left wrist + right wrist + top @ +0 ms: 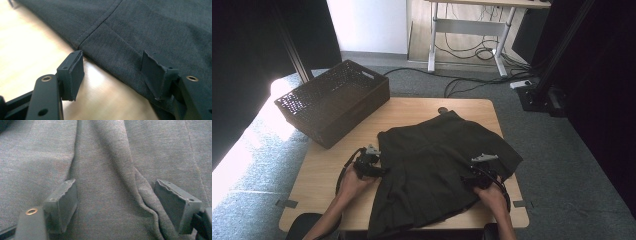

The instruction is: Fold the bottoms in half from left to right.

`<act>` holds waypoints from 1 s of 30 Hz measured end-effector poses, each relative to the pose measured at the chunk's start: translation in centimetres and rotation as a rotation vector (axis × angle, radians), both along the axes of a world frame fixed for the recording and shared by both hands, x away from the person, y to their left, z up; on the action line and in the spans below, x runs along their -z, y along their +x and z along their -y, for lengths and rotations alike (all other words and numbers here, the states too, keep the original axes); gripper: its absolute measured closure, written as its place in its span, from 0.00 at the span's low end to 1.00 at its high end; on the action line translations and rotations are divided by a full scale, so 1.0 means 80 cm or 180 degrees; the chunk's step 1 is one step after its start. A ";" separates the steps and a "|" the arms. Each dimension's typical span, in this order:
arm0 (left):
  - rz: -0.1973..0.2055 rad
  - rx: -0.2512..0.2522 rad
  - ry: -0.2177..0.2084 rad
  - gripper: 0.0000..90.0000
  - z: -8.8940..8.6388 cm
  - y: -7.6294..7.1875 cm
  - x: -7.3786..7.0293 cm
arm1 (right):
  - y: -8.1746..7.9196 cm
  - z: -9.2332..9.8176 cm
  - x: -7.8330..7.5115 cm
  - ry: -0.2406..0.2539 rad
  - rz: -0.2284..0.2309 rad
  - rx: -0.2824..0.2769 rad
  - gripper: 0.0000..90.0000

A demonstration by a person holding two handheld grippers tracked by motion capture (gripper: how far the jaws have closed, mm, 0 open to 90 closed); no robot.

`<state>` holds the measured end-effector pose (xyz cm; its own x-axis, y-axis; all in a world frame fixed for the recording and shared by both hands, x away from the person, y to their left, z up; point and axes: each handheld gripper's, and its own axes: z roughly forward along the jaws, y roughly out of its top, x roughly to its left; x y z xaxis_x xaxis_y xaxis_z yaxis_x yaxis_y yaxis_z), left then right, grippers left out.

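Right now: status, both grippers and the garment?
Left gripper open at dark garment edge. Right gripper open over a fold. Basket clear.

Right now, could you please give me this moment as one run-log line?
left gripper: open, at garment edge | right gripper: open, over a fold | basket: far-left table corner

Between the matt black rubbery fingers lies dark, finely woven matt cloth, stitched; beside them, smooth pale wood bench, faintly glossy.
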<state>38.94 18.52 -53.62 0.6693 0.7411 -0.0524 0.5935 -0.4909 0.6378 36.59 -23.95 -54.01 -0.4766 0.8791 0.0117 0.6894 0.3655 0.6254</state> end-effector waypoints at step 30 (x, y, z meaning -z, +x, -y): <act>0.0116 -0.0410 0.0020 0.00 -0.013 0.117 0.014 | -0.009 0.007 0.006 0.0094 0.0146 -0.0017 0.20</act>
